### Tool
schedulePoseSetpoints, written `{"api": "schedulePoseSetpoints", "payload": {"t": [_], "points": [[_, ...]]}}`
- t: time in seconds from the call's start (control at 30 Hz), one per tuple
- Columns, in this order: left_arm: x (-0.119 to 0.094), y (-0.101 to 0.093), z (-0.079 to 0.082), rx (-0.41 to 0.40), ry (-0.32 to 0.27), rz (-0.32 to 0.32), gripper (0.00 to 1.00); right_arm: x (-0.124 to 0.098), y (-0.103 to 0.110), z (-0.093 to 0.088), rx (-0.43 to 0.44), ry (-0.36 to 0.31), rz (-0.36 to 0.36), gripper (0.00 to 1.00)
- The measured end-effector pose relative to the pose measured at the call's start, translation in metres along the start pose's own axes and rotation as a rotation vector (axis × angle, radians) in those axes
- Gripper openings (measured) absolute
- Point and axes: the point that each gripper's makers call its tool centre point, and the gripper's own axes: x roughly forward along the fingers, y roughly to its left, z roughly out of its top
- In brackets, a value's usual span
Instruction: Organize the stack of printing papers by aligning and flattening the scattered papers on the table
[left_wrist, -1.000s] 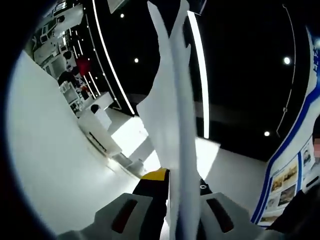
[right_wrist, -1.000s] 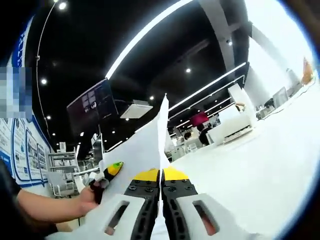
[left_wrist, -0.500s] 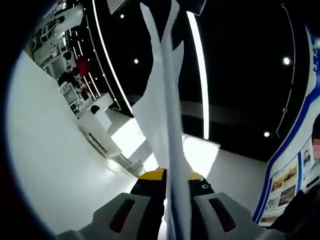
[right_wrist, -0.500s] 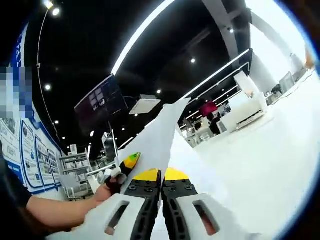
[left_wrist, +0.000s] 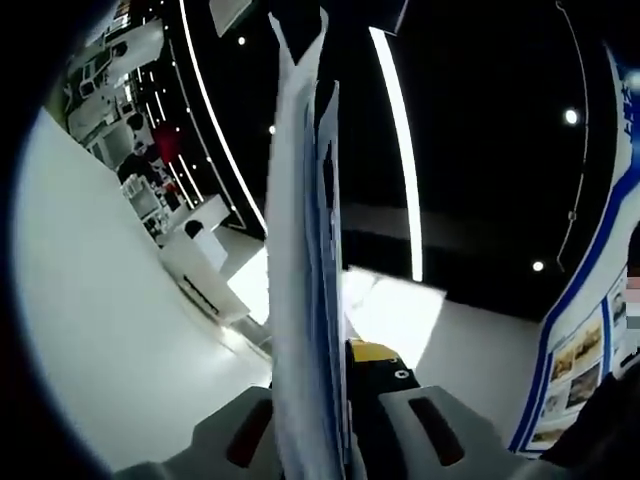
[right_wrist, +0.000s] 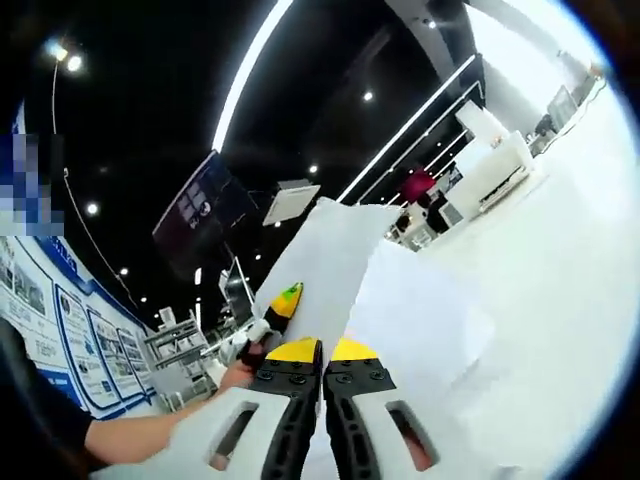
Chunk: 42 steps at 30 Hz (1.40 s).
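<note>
The thin sheaf of white printing papers (left_wrist: 305, 290) is held on edge above the white table (right_wrist: 560, 300), clamped between both the left gripper (left_wrist: 335, 400) and the right gripper (right_wrist: 322, 352), so squaring is judged underway, with a tap on the tabletop called for next.

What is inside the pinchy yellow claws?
The paper sheets sit pinched between the right gripper jaws; the left gripper clamps their other edge. The clamped strip of paper itself is covered.

One stack of printing papers (left_wrist: 305, 300) stands edge-on, holding several sheets, too thin to count exactly. Two tools grip it: the left tool (left_wrist: 325, 395) and the right tool (right_wrist: 322, 352). One white tabletop (right_wrist: 560, 300) lies beneath.
</note>
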Motion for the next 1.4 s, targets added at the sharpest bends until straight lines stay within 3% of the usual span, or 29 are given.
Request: {"api": "schedulePoseSetpoints", "payload": {"t": [0.07, 0.23, 0.37, 0.43, 0.5, 0.57, 0.63, 0.83, 1.03, 1.13, 1.2, 1.3, 1.4], "points": [[0.0, -0.001, 0.0, 0.017, 0.004, -0.001, 0.06, 0.0, 0.001, -0.006, 0.042, 0.031, 0.006, 0.0], [-0.001, -0.007, 0.002, 0.056, 0.002, -0.021, 0.05, -0.006, -0.001, -0.007, 0.038, 0.058, -0.003, 0.0], [-0.007, -0.01, 0.016, 0.05, -0.071, -0.029, 0.05, -0.019, -0.016, 0.005, 0.005, 0.044, -0.07, 0.01], [-0.01, -0.011, 0.024, 0.11, -0.109, -0.007, 0.05, -0.027, -0.031, 0.013, -0.017, 0.024, -0.139, 0.02], [-0.01, -0.018, 0.026, 0.145, -0.115, -0.008, 0.05, -0.031, -0.041, 0.021, 0.001, 0.001, -0.177, 0.1], [-0.009, -0.024, 0.027, 0.169, -0.114, -0.002, 0.05, -0.034, -0.052, 0.03, 0.031, -0.029, -0.211, 0.25], [-0.006, -0.034, 0.032, 0.166, -0.143, -0.013, 0.05, -0.033, -0.052, 0.034, 0.027, -0.038, -0.215, 0.32], [0.015, -0.078, 0.041, 0.212, -0.129, -0.11, 0.05, -0.027, -0.046, 0.037, 0.048, -0.043, -0.178, 0.43], [0.03, -0.103, 0.048, 0.177, -0.14, -0.17, 0.05, -0.018, -0.044, 0.048, 0.094, -0.092, -0.118, 0.58], [0.04, -0.123, 0.048, 0.131, -0.144, -0.231, 0.05, -0.016, -0.044, 0.053, 0.129, -0.116, -0.09, 0.6], [0.043, -0.128, 0.049, 0.111, -0.148, -0.244, 0.05, -0.017, -0.044, 0.059, 0.108, -0.138, -0.095, 0.6], [0.05, -0.133, 0.05, 0.012, -0.166, -0.273, 0.05, -0.016, -0.028, 0.075, 0.132, -0.21, -0.014, 0.61], [0.054, -0.135, 0.049, -0.03, -0.17, -0.291, 0.05, -0.017, -0.011, 0.091, 0.151, -0.272, 0.08, 0.56]]}}
